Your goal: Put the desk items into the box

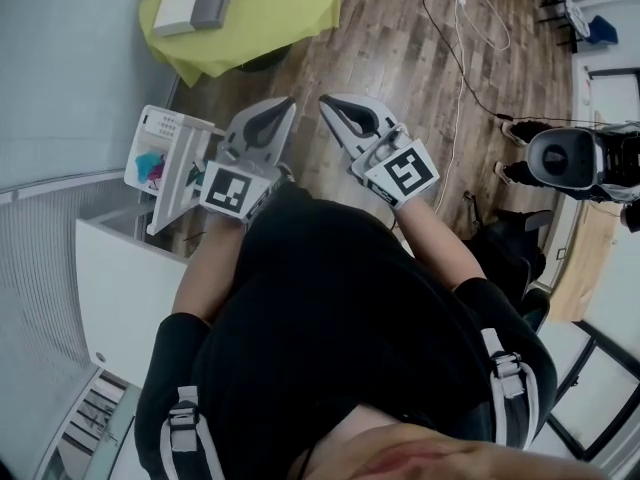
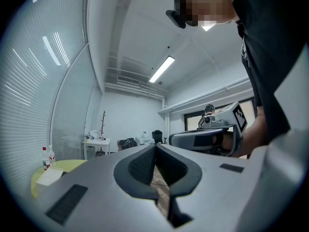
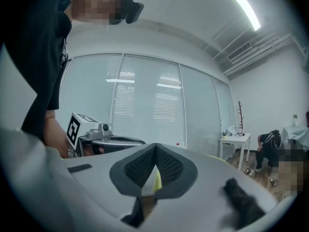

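Below you lies a floor point(image 1: 400, 88) of brown wood planks, with a thin white cable point(image 1: 458, 78) looping across it at the right. At the far left stands a round table point(image 1: 290, 18) under a yellow-green cloth. Nearer, on your left, sits a white cabinet point(image 1: 120, 288). The left wall is glass, hung with pale horizontal blinds point(image 3: 145, 110). The ceiling is white and carries a long strip light point(image 2: 161, 69), lit. Against the far white wall you have a small white side table point(image 2: 96, 144) with a bare branch point(image 2: 103, 122) rising above it, and a dark office chair point(image 2: 157, 136) near it.
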